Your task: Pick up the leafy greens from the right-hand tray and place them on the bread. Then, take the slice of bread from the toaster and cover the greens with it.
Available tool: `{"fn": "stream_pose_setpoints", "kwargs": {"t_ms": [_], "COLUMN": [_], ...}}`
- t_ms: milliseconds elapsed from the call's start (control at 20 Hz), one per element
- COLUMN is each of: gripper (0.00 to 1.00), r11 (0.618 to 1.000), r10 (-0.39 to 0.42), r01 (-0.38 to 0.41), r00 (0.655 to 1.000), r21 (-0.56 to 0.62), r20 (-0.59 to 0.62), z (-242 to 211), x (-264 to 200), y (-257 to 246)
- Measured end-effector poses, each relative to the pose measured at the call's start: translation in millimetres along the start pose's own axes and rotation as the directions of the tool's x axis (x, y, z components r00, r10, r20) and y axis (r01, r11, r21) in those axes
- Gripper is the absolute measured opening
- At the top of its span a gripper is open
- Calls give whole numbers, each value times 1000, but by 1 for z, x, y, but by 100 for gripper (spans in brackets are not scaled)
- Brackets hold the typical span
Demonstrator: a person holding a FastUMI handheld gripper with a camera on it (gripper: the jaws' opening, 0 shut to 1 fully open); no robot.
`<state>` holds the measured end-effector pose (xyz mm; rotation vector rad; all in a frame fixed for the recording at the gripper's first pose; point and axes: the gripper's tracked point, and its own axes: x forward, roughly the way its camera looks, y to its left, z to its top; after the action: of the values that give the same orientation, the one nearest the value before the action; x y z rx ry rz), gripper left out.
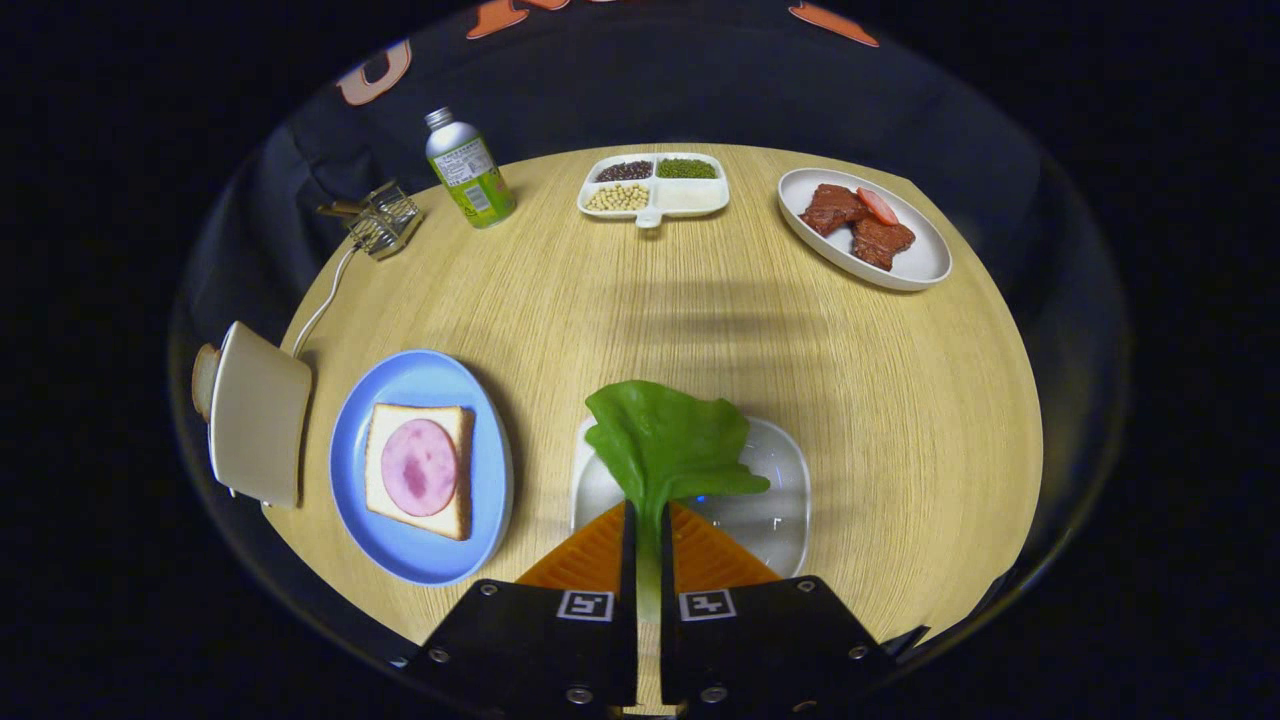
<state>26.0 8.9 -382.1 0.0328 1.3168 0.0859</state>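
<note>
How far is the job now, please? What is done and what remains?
Done: the gripper is shut on the greens by the stem, above the clear tray. In hand: carrying them to the bread on the blue plate. Left: laying them down, then fetching the slice from the toaster.

Greens (665, 440): one green leaf w/ pale stem, stem pinched between the gripper (648, 545) fingers, blade fanned out ahead over the clear tray (785, 490). Bread (418, 468): square slice w/ a pink ham round on top, flat on blue plate (430, 375) left of tray. Toaster (258, 413): beige, left of plate, a slice (204, 380) poking out its far side.
</note>
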Motion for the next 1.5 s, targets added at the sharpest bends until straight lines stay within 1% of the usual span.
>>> {"fn": "stream_pose_setpoints", "kwargs": {"t_ms": [200,500,1050,1250,1500], "gripper": [10,9,10,10,11], "r11": [999,995,976,976,983], "r10": [28,88,209,202,149], "r01": [-28,-85,-204,-197,-143], "r00": [999,993,976,978,988], "r21": [-20,-49,-71,-91,-119], "r20": [37,76,57,54,44], "z": [9,17,26,29,31], "x": [-21,-37,-31,-19,4], "y": [16,56,131,149,159]}}
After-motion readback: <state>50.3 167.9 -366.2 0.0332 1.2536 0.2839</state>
